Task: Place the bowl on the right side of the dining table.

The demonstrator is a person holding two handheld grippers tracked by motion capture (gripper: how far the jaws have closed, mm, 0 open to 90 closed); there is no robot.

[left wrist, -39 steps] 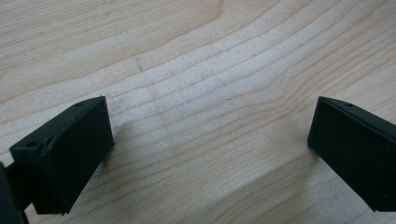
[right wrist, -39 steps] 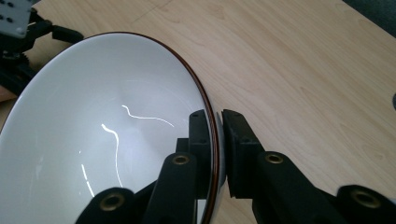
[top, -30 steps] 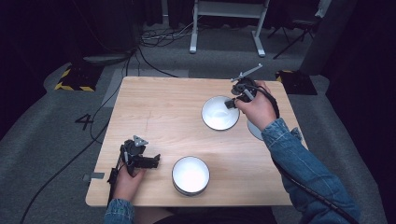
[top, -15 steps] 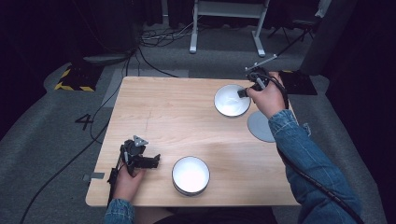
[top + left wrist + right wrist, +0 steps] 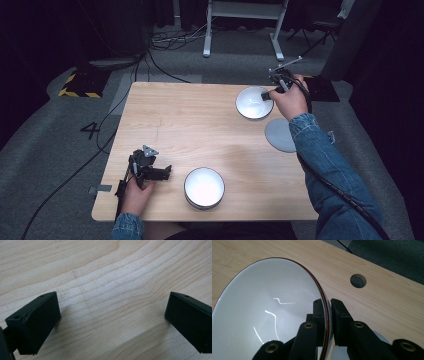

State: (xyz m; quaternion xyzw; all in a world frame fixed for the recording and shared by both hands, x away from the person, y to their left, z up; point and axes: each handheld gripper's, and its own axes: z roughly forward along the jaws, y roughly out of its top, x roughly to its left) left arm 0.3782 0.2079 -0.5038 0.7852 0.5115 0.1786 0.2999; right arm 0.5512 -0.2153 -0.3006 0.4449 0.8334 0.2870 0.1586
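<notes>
Wood-grain surface (image 5: 200,125) seen from above, with a person's two forearms reaching in from the near edge. The right hand-held gripper (image 5: 267,95) sits at the far right of the surface, its jaws pinched onto the rim of a white bowl (image 5: 252,102). In the right gripper view, the two black jaws close on either side of the bowl's thin brown-edged rim (image 5: 325,312), one inside the bowl and one outside. The bowl's glossy white inside shows bright reflections. A round hole (image 5: 358,280) in the surface lies just beyond the bowl.

A flat grey disc (image 5: 280,135) lies on the surface near the right edge, just beside the person's denim sleeve (image 5: 325,165).

The left hand-held gripper (image 5: 162,172) rests at the near left of the surface, held in the left hand (image 5: 136,195). Its jaws stand wide apart, holding nothing, with bare wood between them in the left gripper view. A second white bowl (image 5: 204,187) sits on the surface just to the right of this gripper, near the front edge.
</notes>
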